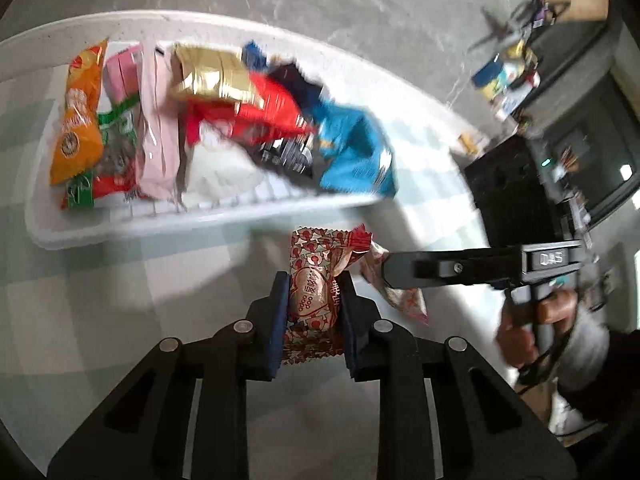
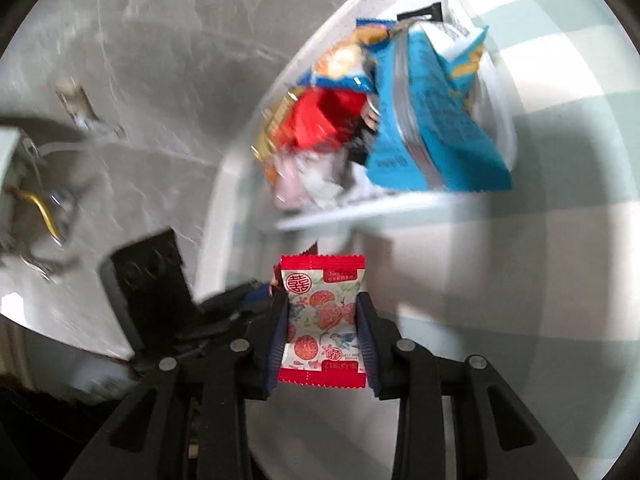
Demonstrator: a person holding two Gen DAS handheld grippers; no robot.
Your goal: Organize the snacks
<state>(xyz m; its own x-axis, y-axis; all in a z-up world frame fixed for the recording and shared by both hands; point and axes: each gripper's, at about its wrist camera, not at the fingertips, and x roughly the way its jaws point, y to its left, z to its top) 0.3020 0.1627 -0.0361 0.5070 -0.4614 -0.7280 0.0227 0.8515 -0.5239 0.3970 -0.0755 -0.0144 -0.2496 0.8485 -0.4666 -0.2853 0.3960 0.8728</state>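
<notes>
Left hand-held gripper [image 1: 314, 304] clamps a heart-print candy [image 1: 312, 300], right hand-held gripper [image 2: 322, 320] a lychee-print sachet [image 2: 322, 320]; both remain outside the white basket [image 1: 160, 220], already crowded with snack packets [image 1: 224, 120]

1. We read "DAS" on a small plate on the right tool [image 1: 386, 276], in the left wrist view.
2. We see a red double-happiness sign in a circle on the lychee-print sweet packet [image 2: 322, 320].
3. Print on the heart-patterned packet [image 1: 312, 300] stays unclear to us.
</notes>
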